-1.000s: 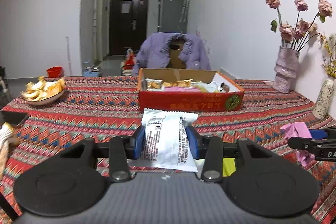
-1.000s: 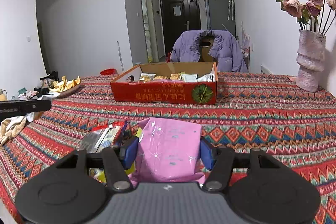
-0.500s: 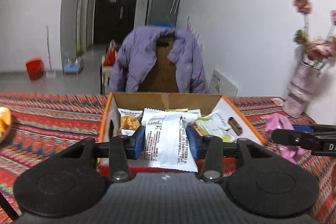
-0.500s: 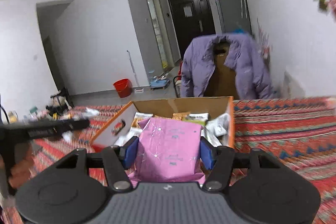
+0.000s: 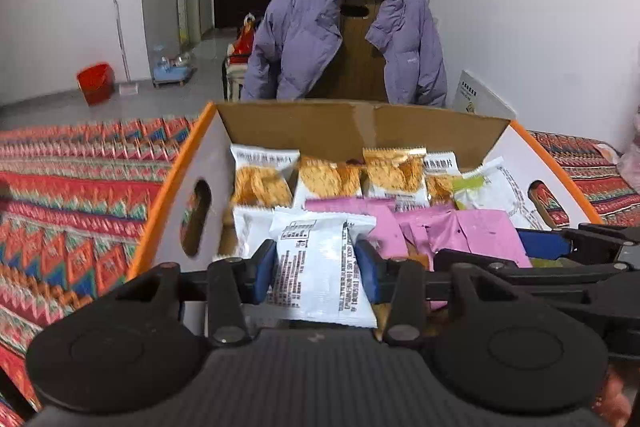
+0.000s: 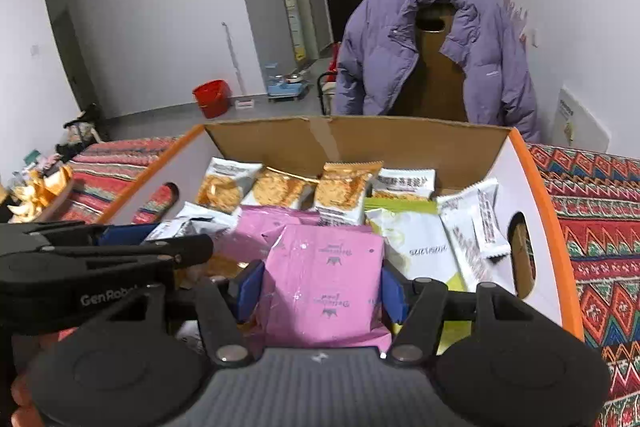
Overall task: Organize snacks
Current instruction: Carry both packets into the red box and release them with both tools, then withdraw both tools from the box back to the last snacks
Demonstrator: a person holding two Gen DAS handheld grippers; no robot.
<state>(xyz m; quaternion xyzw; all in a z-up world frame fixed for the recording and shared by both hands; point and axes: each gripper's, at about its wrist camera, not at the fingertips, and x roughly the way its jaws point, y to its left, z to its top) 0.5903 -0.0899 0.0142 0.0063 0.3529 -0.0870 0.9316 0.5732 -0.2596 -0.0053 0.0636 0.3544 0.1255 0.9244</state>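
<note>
1. My left gripper (image 5: 316, 265): jaws pinching a white snack packet (image 5: 320, 267), held over the near left part of the cardboard box (image 5: 360, 125).
2. My right gripper (image 6: 320, 287): jaws pinching a pink snack packet (image 6: 324, 283) over the box middle.
3. Both packets' near ends are hidden behind the gripper bodies.
4. Box's near wall is cut off from view; the packets already inside overlap, their print unreadable.
</note>
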